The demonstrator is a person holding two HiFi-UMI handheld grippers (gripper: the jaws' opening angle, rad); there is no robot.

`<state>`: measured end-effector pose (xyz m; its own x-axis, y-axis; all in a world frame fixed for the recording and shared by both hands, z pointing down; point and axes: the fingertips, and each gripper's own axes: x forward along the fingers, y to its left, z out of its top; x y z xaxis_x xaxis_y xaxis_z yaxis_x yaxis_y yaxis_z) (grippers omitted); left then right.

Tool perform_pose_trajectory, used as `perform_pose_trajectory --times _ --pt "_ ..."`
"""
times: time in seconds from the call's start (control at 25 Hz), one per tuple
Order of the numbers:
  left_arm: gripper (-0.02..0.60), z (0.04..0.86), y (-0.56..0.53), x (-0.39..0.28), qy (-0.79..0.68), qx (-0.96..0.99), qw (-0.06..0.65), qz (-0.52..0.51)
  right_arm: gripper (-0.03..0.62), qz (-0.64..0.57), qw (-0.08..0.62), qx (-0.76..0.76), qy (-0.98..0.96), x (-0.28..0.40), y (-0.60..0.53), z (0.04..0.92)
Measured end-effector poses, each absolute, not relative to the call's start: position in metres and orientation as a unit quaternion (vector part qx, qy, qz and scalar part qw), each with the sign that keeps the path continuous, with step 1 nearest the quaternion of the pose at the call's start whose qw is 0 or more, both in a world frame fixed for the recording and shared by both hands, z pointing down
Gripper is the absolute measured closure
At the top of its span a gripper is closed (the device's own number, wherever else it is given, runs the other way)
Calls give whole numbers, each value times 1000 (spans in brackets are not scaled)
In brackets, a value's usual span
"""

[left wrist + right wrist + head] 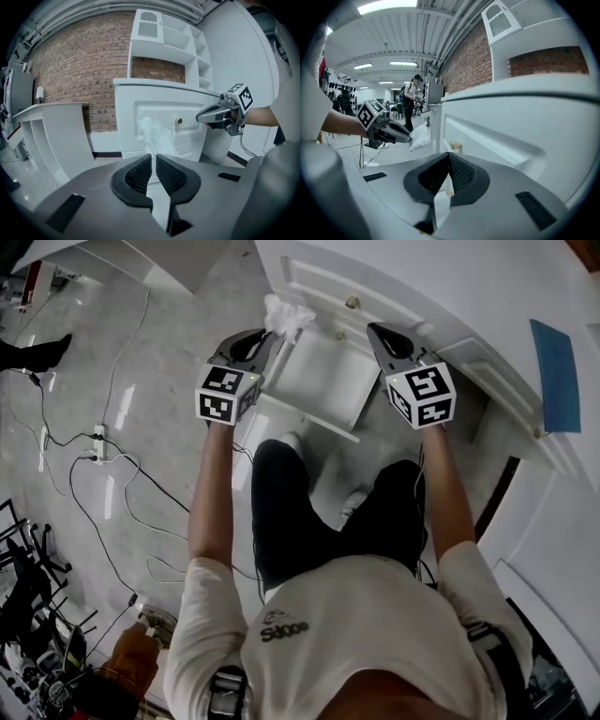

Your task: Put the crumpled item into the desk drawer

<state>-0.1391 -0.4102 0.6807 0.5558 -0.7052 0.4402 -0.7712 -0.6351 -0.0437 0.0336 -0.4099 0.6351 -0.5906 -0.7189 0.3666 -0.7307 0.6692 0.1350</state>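
Over the drawer point(323, 381) rim, the left gripper point(267, 335) clamps the crumpled item point(287, 315); the right gripper point(373, 328), jaws together, holds nothing.

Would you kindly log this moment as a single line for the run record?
left gripper: shut on crumpled item | right gripper: shut, empty | drawer: open | crumpled item: at drawer corner, not inside

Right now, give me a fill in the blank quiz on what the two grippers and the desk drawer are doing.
The left gripper is shut on a crumpled item that is ___ in colour.
The right gripper has its jaws ___, with nothing between them.
In the head view the desk drawer stands ___.
Missing words: white; shut; open.
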Motion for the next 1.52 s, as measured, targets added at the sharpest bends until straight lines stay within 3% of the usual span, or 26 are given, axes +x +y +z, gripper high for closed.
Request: perform_pose_trajectory --times 0.4,0.68,1.0,1.52 --pt "545 787 -421 -140 -385 897 32 214 588 -44 154 409 -898 30 -409 748" --pt "545 847 -422 -129 -353 899 28 259 589 -18 175 381 -908 28 -409 816" --pt "545 933 -440 -117 -258 879 69 396 588 7 197 379 -904 37 -417 867" --pt "545 1062 -482 -70 -131 840 57 524 588 34 228 388 -892 43 -434 927"
